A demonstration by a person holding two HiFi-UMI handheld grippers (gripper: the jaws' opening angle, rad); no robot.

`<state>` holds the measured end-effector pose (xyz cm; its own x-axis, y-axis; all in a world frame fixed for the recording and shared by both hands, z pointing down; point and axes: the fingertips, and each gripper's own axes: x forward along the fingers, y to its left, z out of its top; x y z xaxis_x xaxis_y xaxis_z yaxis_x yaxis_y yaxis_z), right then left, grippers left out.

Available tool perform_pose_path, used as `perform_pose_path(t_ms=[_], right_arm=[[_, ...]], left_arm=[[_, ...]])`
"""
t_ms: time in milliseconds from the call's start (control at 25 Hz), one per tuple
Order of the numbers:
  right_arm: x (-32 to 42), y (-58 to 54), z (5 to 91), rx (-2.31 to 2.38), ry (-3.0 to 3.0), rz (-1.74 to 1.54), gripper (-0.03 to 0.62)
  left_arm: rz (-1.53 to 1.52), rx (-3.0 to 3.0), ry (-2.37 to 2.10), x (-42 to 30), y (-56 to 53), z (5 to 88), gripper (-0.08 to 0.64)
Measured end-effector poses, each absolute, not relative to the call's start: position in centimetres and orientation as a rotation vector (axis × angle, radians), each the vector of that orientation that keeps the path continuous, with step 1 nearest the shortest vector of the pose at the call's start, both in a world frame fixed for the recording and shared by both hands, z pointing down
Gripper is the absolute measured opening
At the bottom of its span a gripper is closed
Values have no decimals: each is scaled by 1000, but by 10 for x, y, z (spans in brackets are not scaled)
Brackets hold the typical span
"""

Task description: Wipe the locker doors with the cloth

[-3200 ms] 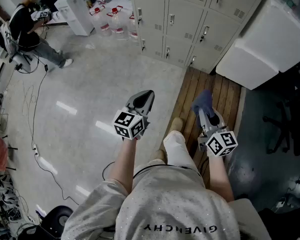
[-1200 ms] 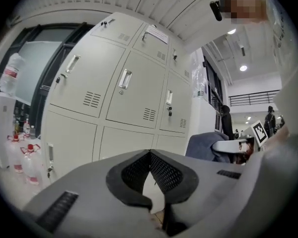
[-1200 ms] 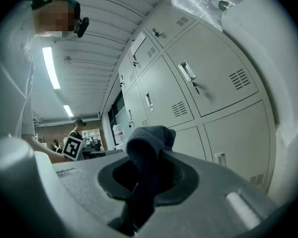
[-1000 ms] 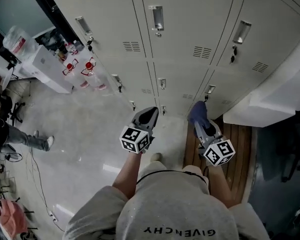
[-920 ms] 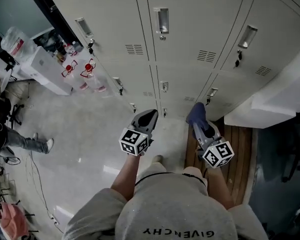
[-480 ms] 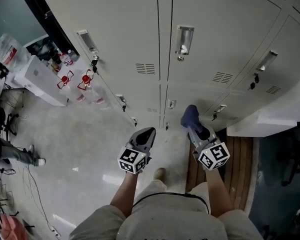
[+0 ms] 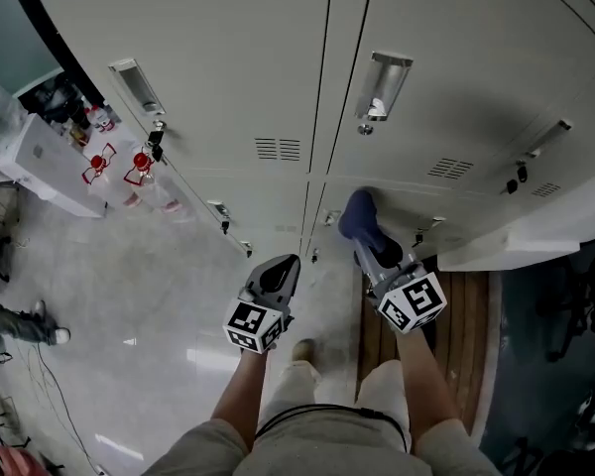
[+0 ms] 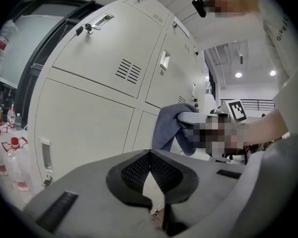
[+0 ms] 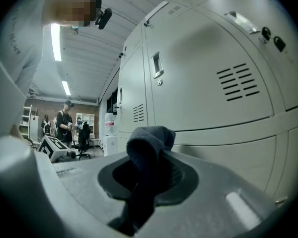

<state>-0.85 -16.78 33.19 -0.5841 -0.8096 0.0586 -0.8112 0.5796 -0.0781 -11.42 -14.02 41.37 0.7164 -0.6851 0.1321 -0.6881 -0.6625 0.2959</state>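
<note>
Grey locker doors (image 7: 446,77) fill the top of the head view. A dark blue cloth (image 7: 358,216) sticks out of my right gripper (image 7: 369,241), which is shut on it. The cloth is held up close to the lockers, near the seam between an upper and a lower door; I cannot tell whether it touches. In the right gripper view the cloth (image 9: 149,145) bunches over the jaws with a locker door (image 9: 213,83) just beyond. My left gripper (image 7: 284,266) hangs lower left, jaws shut on nothing. The left gripper view shows the cloth (image 8: 168,125) beside the lockers (image 8: 89,58).
Water bottles with red caps (image 7: 119,167) and a white cabinet (image 7: 35,152) stand at the left by the lockers. A wooden platform (image 7: 466,315) and a white unit (image 7: 535,231) lie at the right. A person (image 9: 64,120) stands far back.
The lockers have come much closer and now fill the view. My right gripper with the cloth has risen toward the doors. The left gripper stays low, still shut.
</note>
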Motion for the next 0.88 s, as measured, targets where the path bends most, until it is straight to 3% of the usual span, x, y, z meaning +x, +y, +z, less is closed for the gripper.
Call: perform_pose_path(t_ms=[880], right_arm=[[-29,-242,377,1495,-2854,53,52]], left_arm=[[2,2594,-1132,-83,-193,460,-2]])
